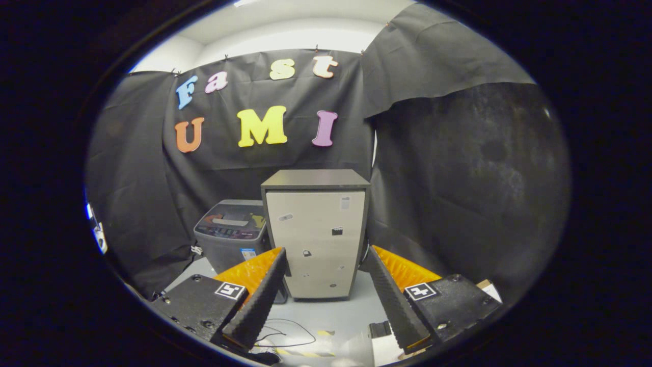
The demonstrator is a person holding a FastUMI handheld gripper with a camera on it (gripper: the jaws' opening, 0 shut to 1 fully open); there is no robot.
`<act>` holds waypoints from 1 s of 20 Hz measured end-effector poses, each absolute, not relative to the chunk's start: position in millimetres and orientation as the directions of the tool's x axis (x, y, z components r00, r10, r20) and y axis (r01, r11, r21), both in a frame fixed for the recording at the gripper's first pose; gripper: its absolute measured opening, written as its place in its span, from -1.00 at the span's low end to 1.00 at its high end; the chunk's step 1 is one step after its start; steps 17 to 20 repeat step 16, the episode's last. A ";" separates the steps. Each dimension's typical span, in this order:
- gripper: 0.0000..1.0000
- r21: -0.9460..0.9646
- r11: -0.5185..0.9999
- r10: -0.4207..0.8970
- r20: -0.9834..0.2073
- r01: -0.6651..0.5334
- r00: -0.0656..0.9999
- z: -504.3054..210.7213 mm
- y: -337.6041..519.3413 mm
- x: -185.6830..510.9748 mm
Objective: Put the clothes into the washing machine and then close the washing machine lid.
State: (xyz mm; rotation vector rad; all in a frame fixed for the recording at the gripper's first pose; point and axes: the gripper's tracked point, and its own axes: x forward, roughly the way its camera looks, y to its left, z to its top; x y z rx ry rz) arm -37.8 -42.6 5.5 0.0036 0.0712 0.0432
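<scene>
The claw (326, 265) gapes wide and empty before a grey cabinet (316, 239), with the washing machine (232, 232) just beside it, lid down.

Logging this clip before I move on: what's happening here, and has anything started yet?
Nothing is being handled yet. The hand-held tool is open, its fingers spread wide with nothing between them, hovering above the pale floor. Beyond the fingers stands a tall beige cabinet with a dark top. To the cabinet's left, partly behind it, sits the grey washing machine, lid down as far as I can tell. I cannot make out any clothes for certain.
</scene>
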 end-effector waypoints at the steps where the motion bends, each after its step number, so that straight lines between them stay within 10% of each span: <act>1: 0.97 0.002 0.999 0.042 -0.065 -0.042 0.997 7.6 -43.0 -40.0; 20: 0.98 -0.002 0.999 0.045 -0.092 -0.046 0.995 2.7 -42.9 -44.3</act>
